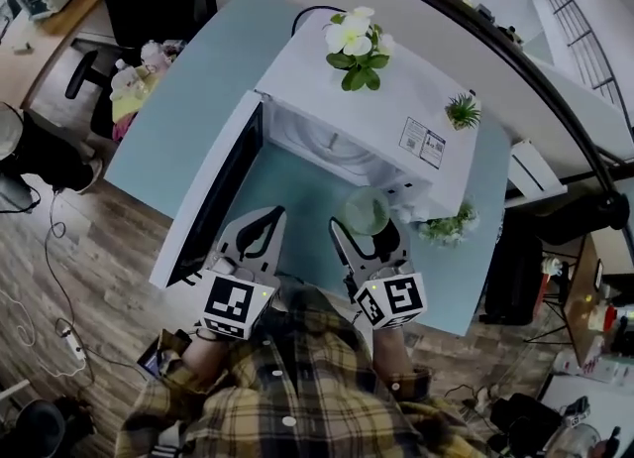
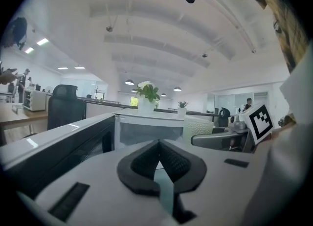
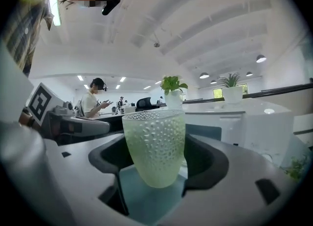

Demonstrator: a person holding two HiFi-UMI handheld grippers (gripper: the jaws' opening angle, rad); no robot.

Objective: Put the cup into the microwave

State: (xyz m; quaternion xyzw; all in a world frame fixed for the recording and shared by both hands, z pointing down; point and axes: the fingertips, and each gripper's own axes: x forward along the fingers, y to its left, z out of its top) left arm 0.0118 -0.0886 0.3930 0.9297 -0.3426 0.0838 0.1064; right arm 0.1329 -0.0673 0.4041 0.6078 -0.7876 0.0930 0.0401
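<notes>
Teal table carries a white microwave, whose door is swung wide open to the microwave's left, so the cavity is clear to enter. Right gripper is just in front of the microwave's opening, its jaws closed on the lower half of the cup, one pad on each side. The cup is upright, off the table and not inside yet. Left gripper is in front of the microwave near the door, jaws pressed together on nothing. The cup looks like pale green dimpled glass and seems empty: probably light, rigid, breakable and fairly slick, though the bumps should help the grip. The wall tapers downward, so a low hold could slip. A firm mid-wall squeeze looks safer; keep it level and set it down gently.
</notes>
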